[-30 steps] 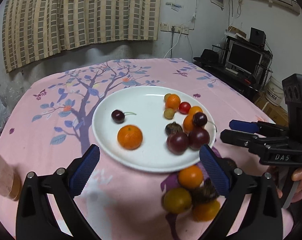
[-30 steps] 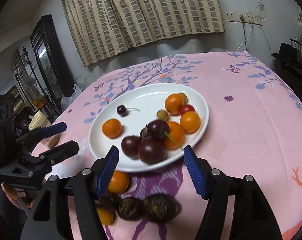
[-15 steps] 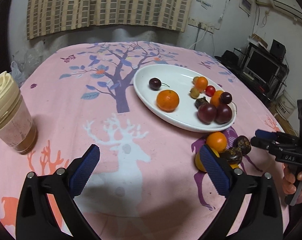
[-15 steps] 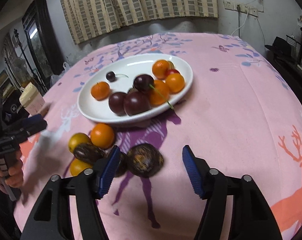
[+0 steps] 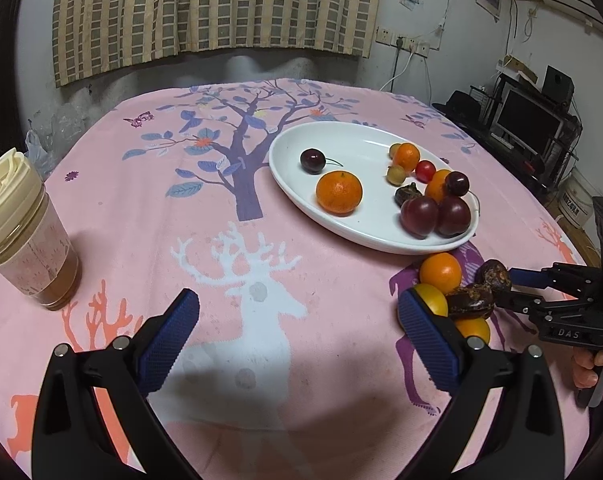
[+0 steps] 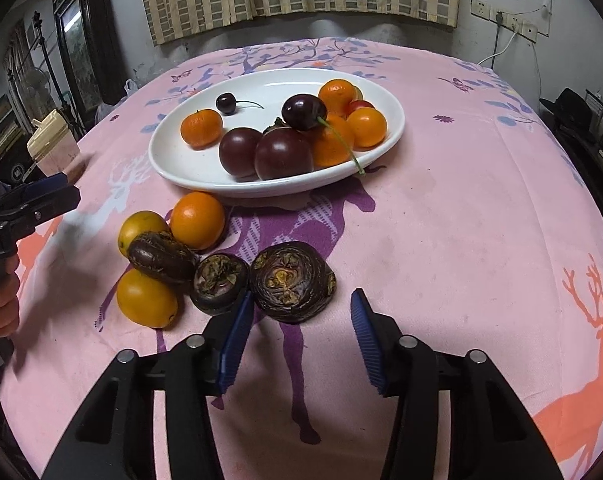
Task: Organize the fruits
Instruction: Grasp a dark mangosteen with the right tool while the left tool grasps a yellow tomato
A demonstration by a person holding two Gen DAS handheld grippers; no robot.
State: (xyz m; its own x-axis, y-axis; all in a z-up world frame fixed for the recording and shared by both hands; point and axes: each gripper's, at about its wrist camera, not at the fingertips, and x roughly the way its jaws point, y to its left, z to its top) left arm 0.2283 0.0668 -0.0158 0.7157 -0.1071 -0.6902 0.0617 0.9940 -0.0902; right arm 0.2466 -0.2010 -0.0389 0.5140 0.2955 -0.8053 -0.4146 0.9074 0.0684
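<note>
A white oval plate (image 6: 181,160) (image 5: 293,152) holds a mandarin (image 6: 201,128), dark plums (image 6: 283,154), cherries and small orange fruits. On the pink cloth beside it lie an orange (image 6: 197,220), two yellow fruits and three dark water chestnuts. The largest water chestnut (image 6: 292,282) sits just ahead of my right gripper (image 6: 301,296) (image 5: 507,290), partly between its fingertips. The jaws are closing and the pads are not pressing on it. My left gripper (image 5: 297,300) (image 6: 57,188) hovers open over bare cloth, left of the loose fruit.
A lidded cup (image 5: 25,240) (image 6: 53,140) with brown drink stands at the table's left side. The round table's edge drops off near the right, where a desk with a monitor (image 5: 529,120) stands. A hand (image 6: 1,304) grips the left gripper's handle.
The left gripper's view swung away from the plate toward the cup side. The right gripper came down close to the water chestnuts and its jaws narrowed.
</note>
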